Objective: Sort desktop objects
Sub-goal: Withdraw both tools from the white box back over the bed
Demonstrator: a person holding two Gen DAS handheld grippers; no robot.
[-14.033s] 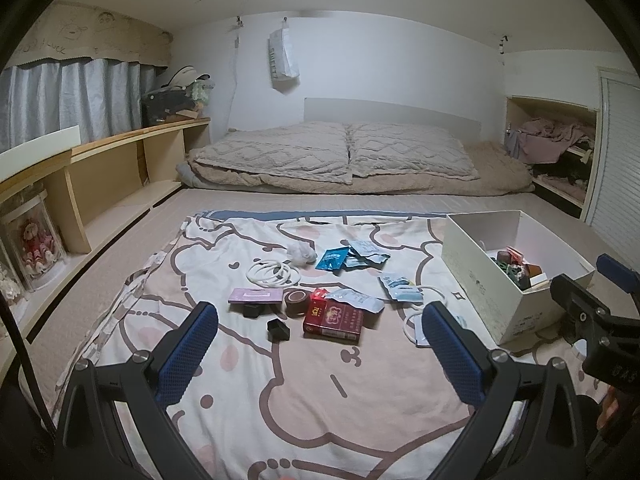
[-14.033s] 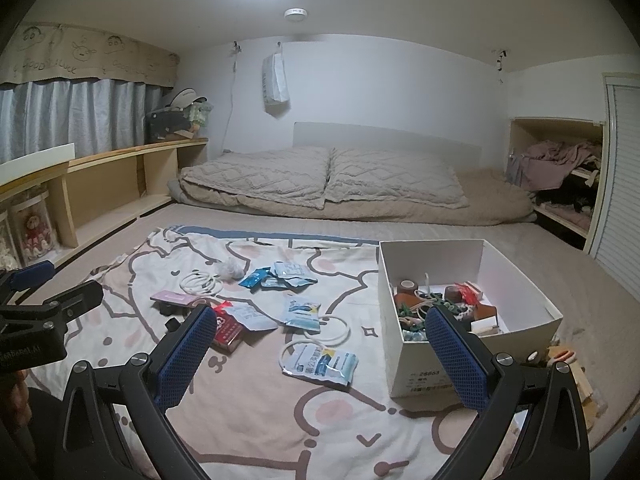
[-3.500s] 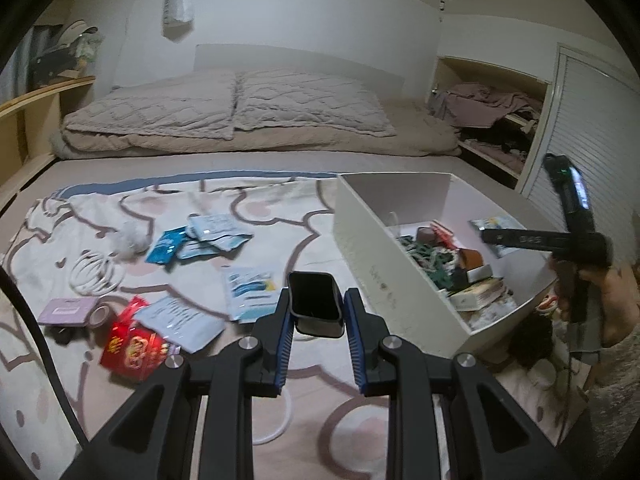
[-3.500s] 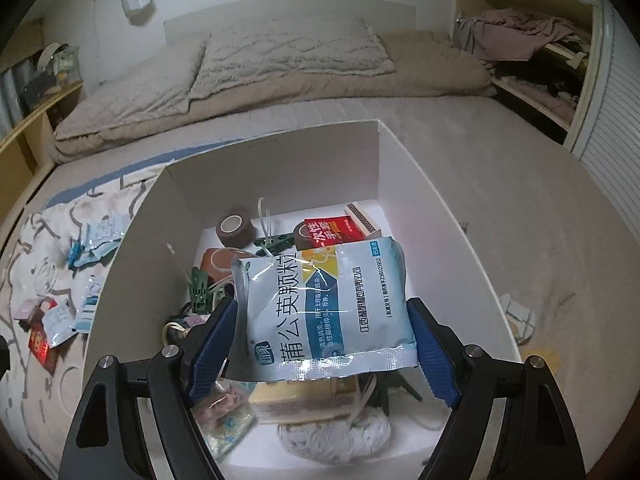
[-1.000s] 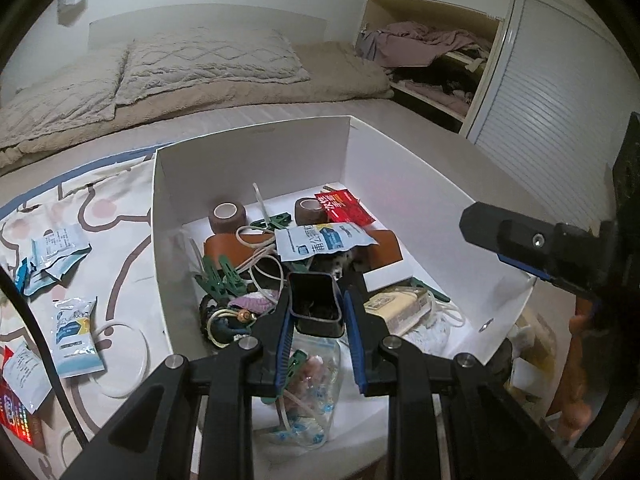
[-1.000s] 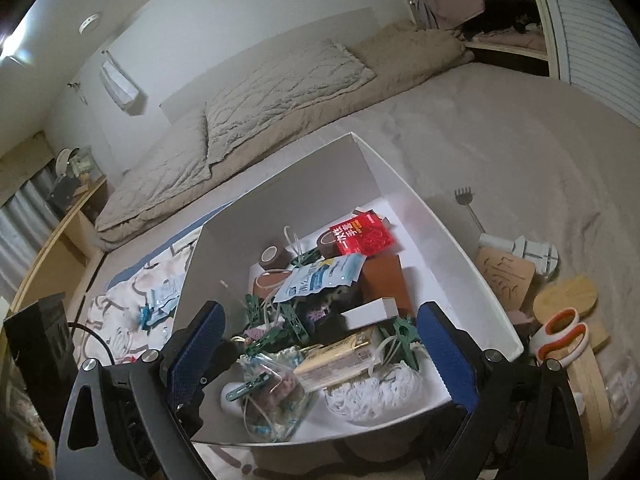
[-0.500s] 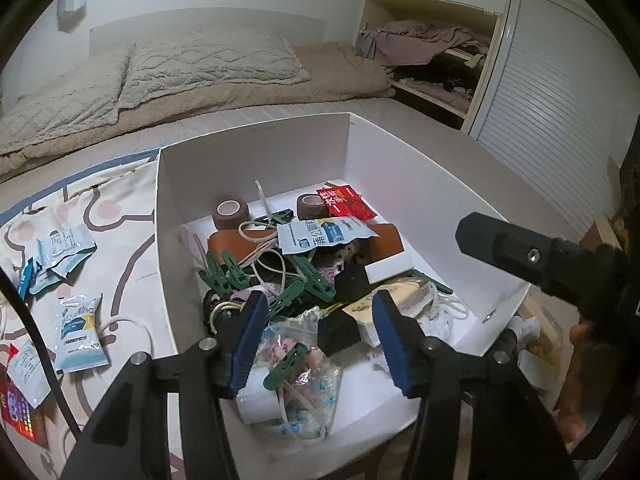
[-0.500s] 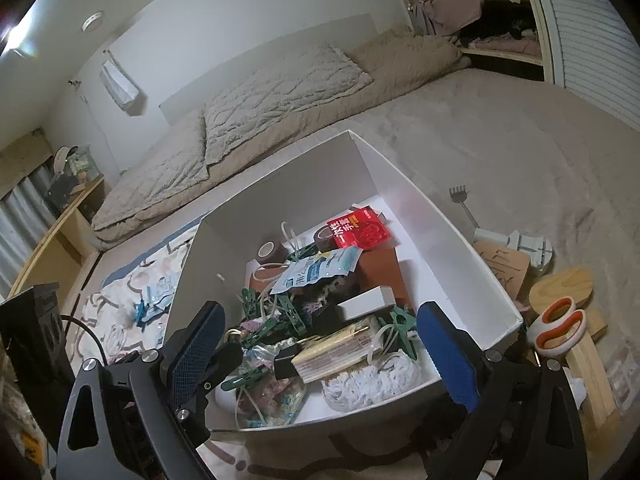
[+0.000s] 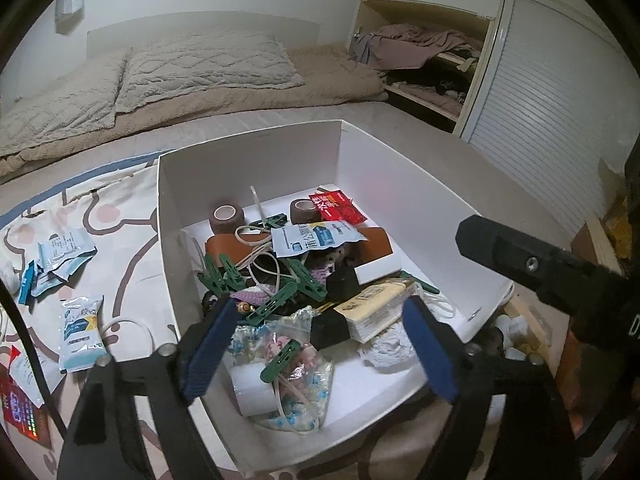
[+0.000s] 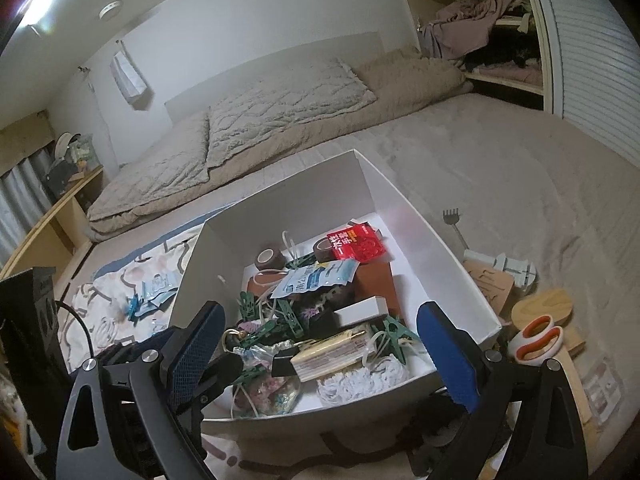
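A white cardboard box [image 9: 172,240] [image 10: 404,204] stands on the bed, holding green clips, tape rolls, a red packet [image 9: 338,208], a blue-white sachet [image 9: 316,238] and a small black box [image 9: 342,282]. My left gripper [image 9: 316,344] is open and empty above the box's near part. My right gripper [image 10: 324,350] is open and empty over the box's near edge. Sachets [image 9: 80,326] and a red pack [image 9: 22,414] lie on the printed sheet left of the box.
Orange-handled scissors [image 10: 538,338] and wooden pieces [image 10: 542,306] lie right of the box. Folded quilts [image 9: 200,68] lie at the back. A louvred door [image 9: 560,120] and a shelf of clothes stand at the right. The other gripper's body [image 9: 560,276] crosses the left wrist view.
My left gripper opened and let the small black box drop into the white box, then opened wider. My right gripper stayed open and hardly moved.
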